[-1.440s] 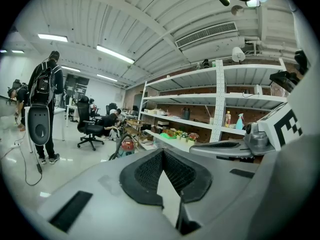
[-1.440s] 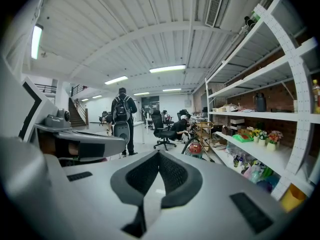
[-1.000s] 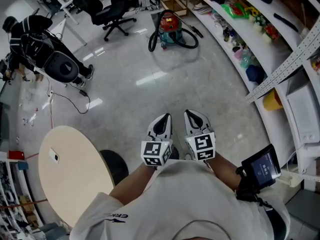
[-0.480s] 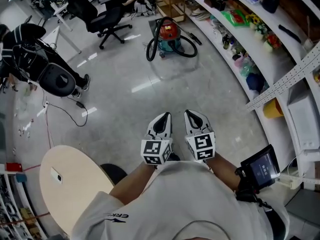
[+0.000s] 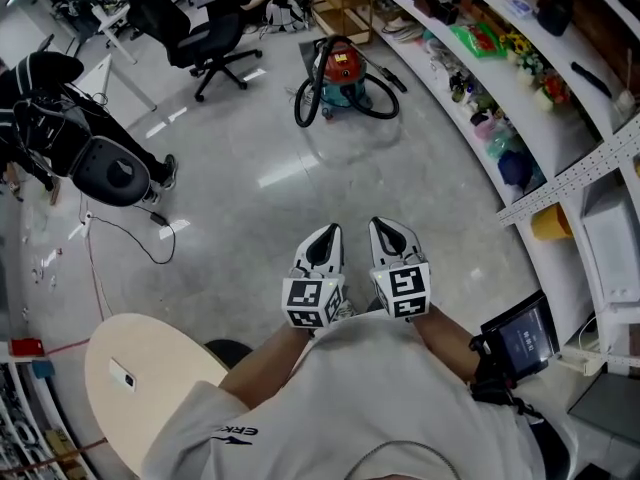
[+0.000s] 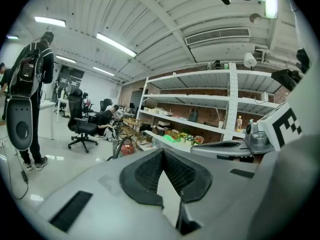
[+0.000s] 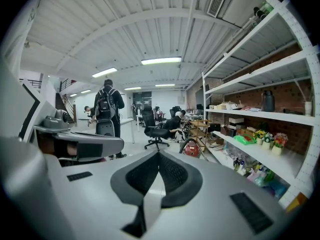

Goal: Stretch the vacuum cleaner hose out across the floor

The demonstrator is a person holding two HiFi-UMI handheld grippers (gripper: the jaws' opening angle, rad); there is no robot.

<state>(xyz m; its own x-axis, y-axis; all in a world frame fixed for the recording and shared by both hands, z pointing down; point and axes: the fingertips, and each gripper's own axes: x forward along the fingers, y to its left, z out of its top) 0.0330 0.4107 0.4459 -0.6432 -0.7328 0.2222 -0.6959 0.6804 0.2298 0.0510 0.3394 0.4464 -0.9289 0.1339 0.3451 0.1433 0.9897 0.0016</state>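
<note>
A red and teal vacuum cleaner [image 5: 343, 71] stands on the grey floor far ahead, its black hose [image 5: 350, 100] looped around it. It also shows small in the right gripper view as the vacuum cleaner [image 7: 191, 149] and in the left gripper view as the vacuum cleaner [image 6: 125, 148]. My left gripper [image 5: 323, 234] and right gripper [image 5: 388, 230] are held side by side close to my chest, both shut and empty, well short of the vacuum. The left gripper [image 6: 161, 152] and right gripper [image 7: 158, 154] point toward it.
A curved white shelf unit [image 5: 520, 98] full of small items runs along the right. A black office chair [image 5: 212, 36] stands left of the vacuum. A person with a backpack [image 5: 60, 108] stands at far left, a cable [image 5: 130, 228] on the floor nearby. A round wooden table [image 5: 150, 388] is at lower left.
I have walked forward across the floor: the vacuum cleaner, the chair and the person at left have shifted in the head view, and the round table has slid toward the lower edge. Both grippers stay shut.
</note>
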